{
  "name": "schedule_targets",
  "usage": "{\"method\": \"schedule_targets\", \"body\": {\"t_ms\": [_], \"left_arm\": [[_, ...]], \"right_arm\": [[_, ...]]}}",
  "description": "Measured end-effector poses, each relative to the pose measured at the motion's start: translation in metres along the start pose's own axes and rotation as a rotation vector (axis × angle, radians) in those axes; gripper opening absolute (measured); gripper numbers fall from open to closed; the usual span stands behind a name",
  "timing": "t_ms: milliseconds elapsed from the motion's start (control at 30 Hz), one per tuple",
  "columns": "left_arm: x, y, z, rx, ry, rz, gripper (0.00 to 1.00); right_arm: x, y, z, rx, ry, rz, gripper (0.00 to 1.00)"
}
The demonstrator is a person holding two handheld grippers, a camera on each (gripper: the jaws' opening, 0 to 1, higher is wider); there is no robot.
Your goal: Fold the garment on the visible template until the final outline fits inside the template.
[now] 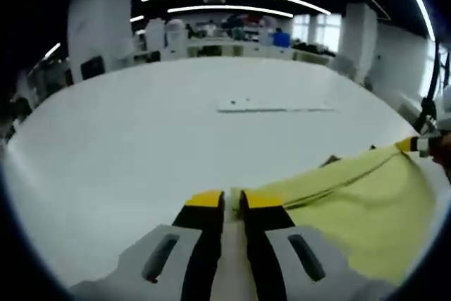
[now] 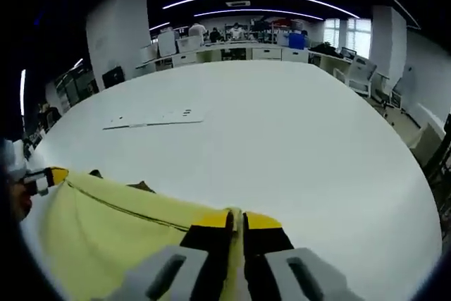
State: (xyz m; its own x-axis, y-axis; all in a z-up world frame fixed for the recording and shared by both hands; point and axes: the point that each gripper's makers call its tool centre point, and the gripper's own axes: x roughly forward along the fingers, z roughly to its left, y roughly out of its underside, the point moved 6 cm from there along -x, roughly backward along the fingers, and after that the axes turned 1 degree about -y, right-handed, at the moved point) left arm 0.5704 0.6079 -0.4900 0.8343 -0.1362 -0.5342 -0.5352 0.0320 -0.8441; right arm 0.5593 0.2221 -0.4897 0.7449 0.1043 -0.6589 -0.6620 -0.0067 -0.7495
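Observation:
A pale yellow garment [image 1: 352, 206] hangs stretched between my two grippers above the white table. In the left gripper view my left gripper [image 1: 235, 201] is shut on one corner of its edge, and the right gripper [image 1: 416, 144] holds the far corner at the right edge of the picture. In the right gripper view my right gripper [image 2: 237, 220] is shut on the yellow garment [image 2: 106, 234], and the left gripper [image 2: 49, 176] pinches the other corner at far left. A flat white template [image 1: 271, 106] lies on the table beyond, also seen as a thin white template [image 2: 155, 118].
The large white table [image 1: 127, 139] spreads out wide under both grippers, its surface [image 2: 317, 146] reaching toward desks, shelves and seated people at the back of the room. A chair stands by the right edge [image 2: 359, 72].

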Motion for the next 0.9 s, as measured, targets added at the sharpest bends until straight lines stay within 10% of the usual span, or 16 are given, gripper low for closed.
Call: {"method": "schedule_targets", "body": {"t_ms": [400,667,900], "left_arm": [[-0.019,0.008,0.006,0.200,0.169,0.019,0.39],[0.007,0.002,-0.006,0.278,0.144,-0.010,0.38],[0.018,-0.010,-0.003,0.053,0.058,-0.076,0.37]], "right_arm": [[-0.019,0.008,-0.001,-0.263,-0.080,0.017,0.35],[0.006,-0.004,0.004,-0.155,-0.061,-0.095,0.34],[0.022,-0.016,-0.009,-0.061,0.006,-0.136,0.34]]}}
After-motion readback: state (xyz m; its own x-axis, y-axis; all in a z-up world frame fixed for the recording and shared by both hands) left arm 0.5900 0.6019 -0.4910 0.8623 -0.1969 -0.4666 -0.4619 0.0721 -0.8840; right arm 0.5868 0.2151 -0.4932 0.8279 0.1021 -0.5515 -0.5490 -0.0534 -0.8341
